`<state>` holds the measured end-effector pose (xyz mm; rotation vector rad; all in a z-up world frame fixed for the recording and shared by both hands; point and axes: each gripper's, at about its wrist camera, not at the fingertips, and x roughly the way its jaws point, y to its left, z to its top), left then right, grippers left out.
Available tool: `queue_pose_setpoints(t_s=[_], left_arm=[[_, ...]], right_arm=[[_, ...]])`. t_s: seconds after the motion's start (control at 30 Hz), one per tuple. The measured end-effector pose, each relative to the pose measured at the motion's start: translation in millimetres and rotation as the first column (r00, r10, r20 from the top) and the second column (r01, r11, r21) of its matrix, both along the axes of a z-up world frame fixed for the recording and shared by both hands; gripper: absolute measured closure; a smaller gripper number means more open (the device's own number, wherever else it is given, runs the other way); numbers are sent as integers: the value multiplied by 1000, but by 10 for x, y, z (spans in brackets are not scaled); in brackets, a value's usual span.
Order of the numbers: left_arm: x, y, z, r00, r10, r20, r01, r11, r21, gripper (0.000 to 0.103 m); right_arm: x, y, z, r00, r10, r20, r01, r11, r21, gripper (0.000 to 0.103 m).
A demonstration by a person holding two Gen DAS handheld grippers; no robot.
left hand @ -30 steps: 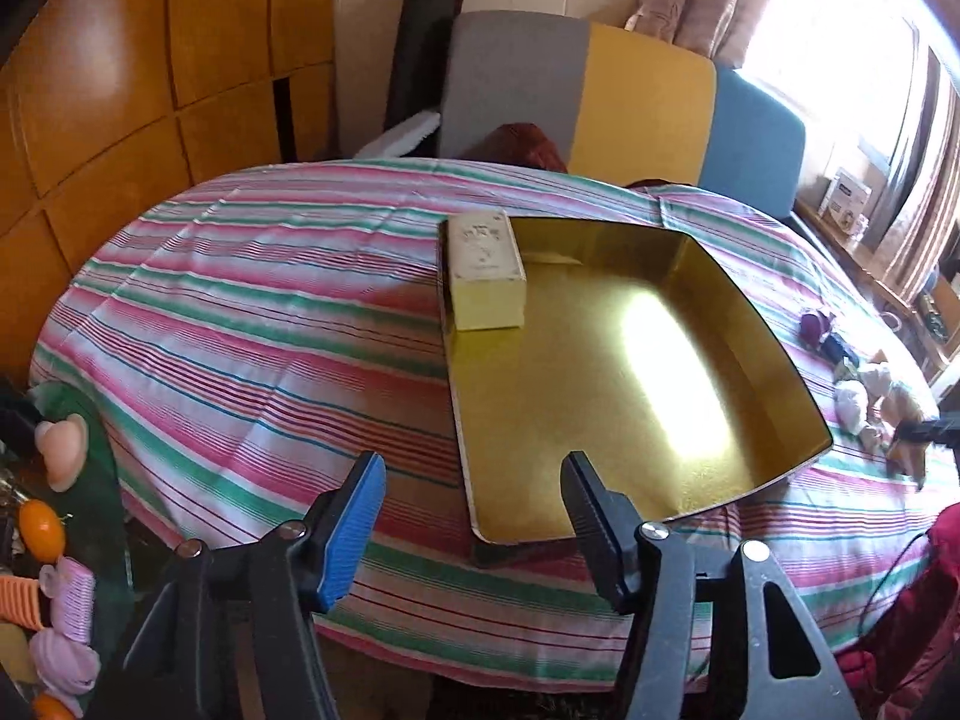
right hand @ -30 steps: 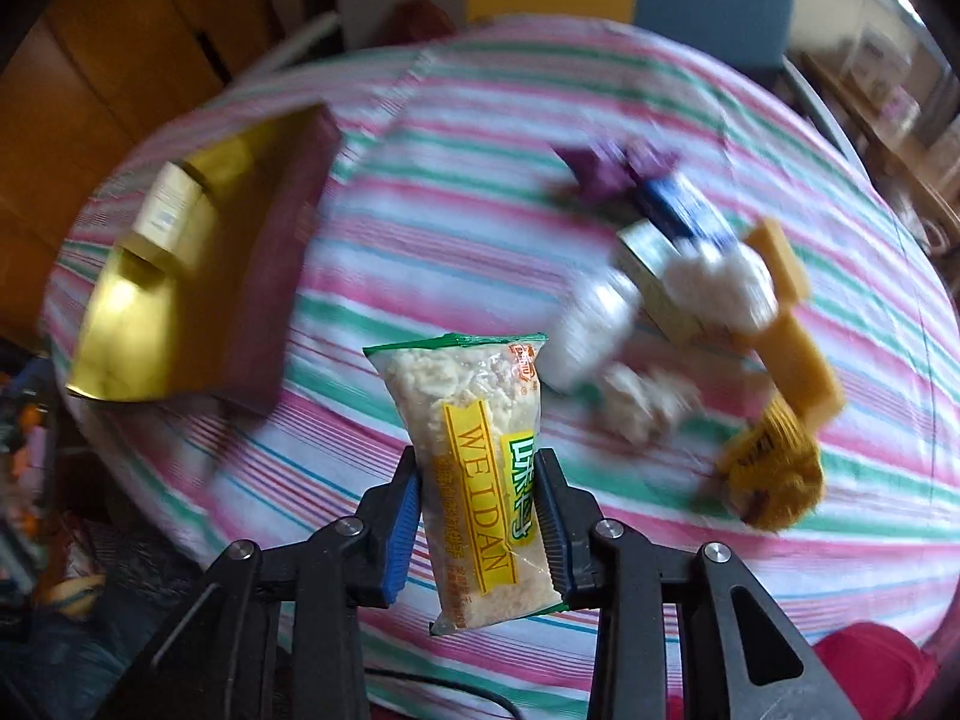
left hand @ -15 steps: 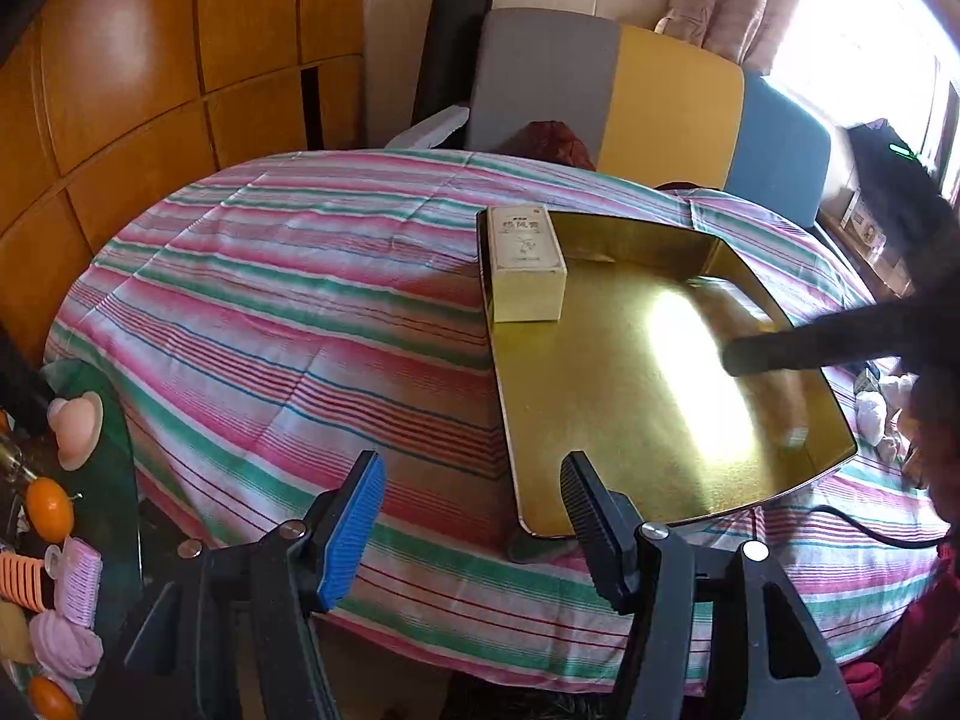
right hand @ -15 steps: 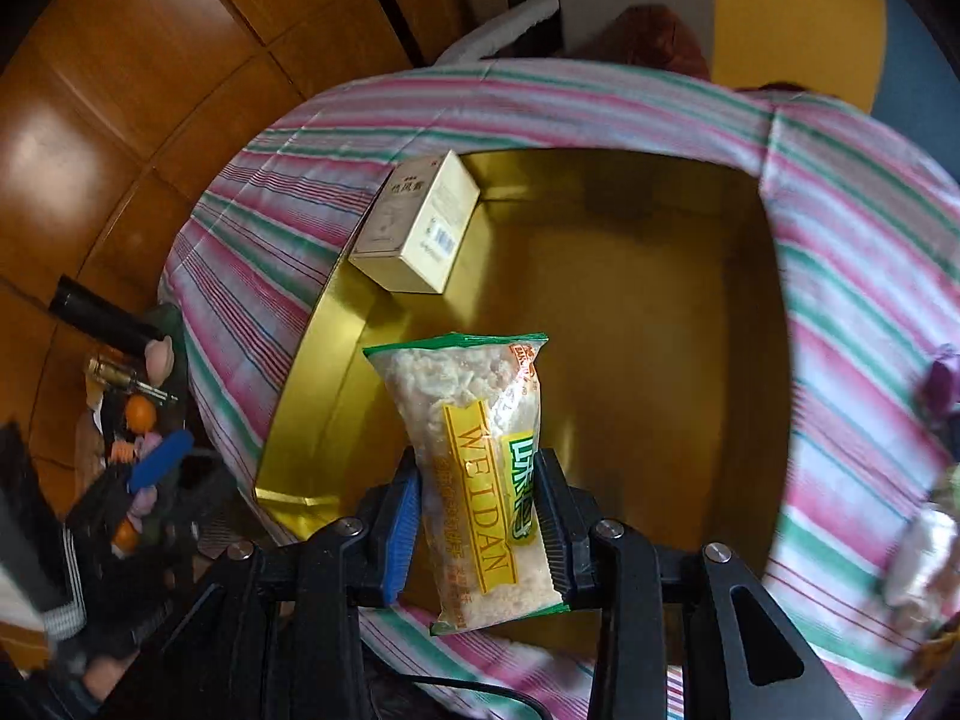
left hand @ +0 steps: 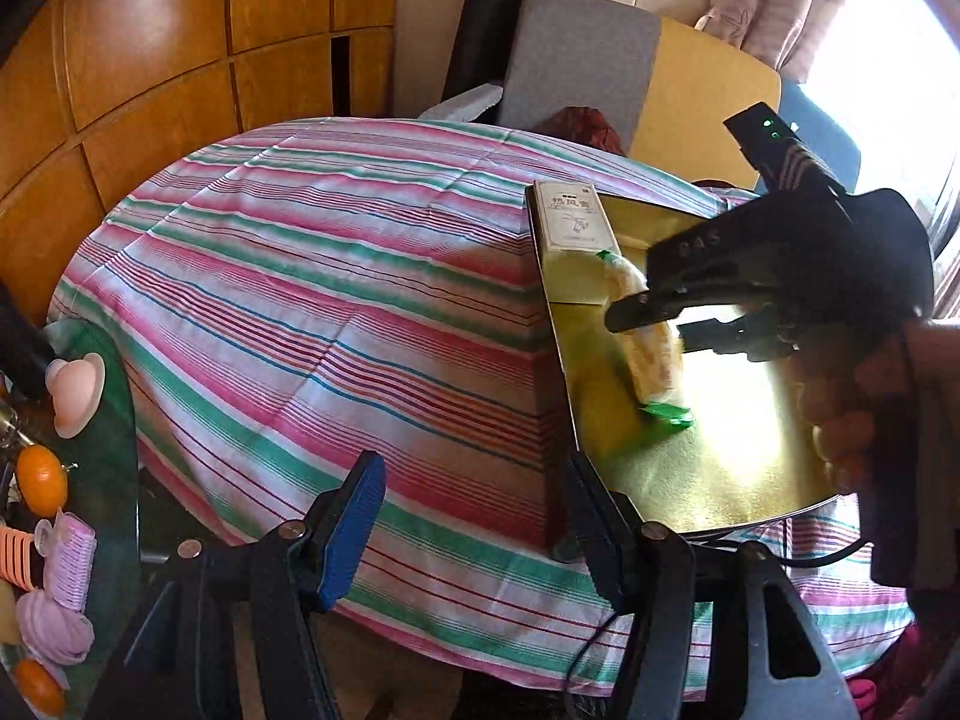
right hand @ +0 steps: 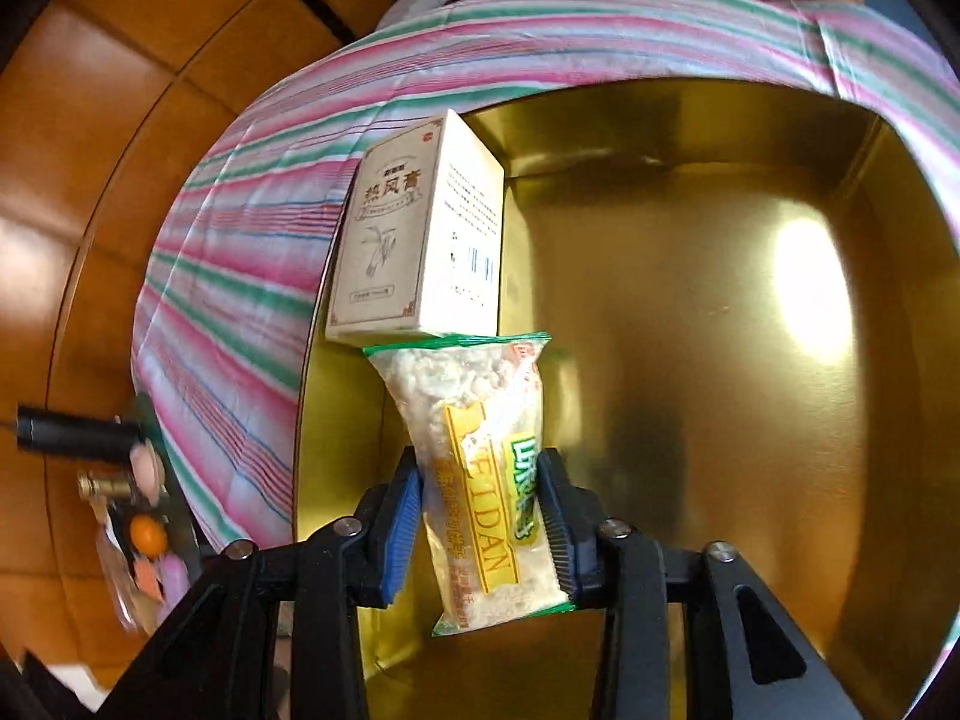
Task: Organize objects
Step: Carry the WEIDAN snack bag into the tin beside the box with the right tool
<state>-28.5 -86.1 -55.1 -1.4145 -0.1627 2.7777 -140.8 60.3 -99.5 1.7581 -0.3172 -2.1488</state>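
Left wrist view: the left tongs (left hand: 474, 516) stand open and empty over the near edge of the counter (left hand: 312, 312). The gold tray (left hand: 708, 468) holds a box (left hand: 573, 222) in its far left corner.

Right wrist view: the right tongs (right hand: 480, 516) are opening, with the snack bag (right hand: 480, 474) between them (pads touching it), just beside the box (right hand: 414, 240) along the tray's (right hand: 690, 300) left wall. Release remains; other items are out of view.

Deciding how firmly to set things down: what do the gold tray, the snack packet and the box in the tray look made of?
Gold tray: probably thin metal with a shiny gold finish; it mirrors the window glare and has crisp folded walls.
Snack packet: clear glossy plastic film with printed yellow label; the pale puffed contents show through.
Box: matte cream printed cardboard, sharp edges, barcode on its side.
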Motion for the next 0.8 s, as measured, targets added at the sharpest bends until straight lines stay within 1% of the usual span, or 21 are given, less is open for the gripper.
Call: queue_pose_setpoints(t_s=[0.07, 0.1, 0.2, 0.27, 0.37, 0.47, 0.53, 0.6, 0.67, 0.8], left_arm=[[-2, 0, -6, 1000, 1, 2, -1, 1000, 0, 41], [-1, 1, -8, 1000, 1, 2, -1, 1000, 0, 41], [-3, 2, -2, 1000, -1, 0, 1, 1000, -2, 41], [1, 19, -2, 1000, -3, -1, 3, 1000, -6, 41], [18, 48, -5, 1000, -4, -2, 4, 1000, -13, 41], [20, 50, 3, 1000, -4, -4, 4, 1000, -13, 41], [17, 54, 7, 1000, -3, -3, 3, 1000, -12, 41], [16, 51, 6, 1000, -8, -1, 8, 1000, -1, 41], [24, 68, 13, 1000, -18, -4, 18, 1000, 4, 41], [40, 143, 26, 999, -39, -19, 38, 999, -13, 41]], right_arm=[[12, -20, -15, 1000, -5, 5, 5, 999, -42, 60], [45, -35, -14, 1000, 0, 2, 0, 999, -48, 58], [112, -31, 23, 1000, 13, -18, -14, 998, -61, 57], [154, 1, 63, 999, 19, -37, -21, 997, -68, 57], [237, 78, 154, 997, 25, -73, -32, 996, -86, 54], [362, 184, 267, 992, 37, -121, -46, 997, -69, 50], [480, 297, 352, 986, 41, -164, -51, 997, -55, 39], [619, 448, 435, 978, 40, -205, -51, 998, -47, 36], [732, 593, 491, 973, 40, -229, -49, 998, -35, 32], [985, 1025, 617, 960, 12, -279, -18, 1000, -19, 26]])
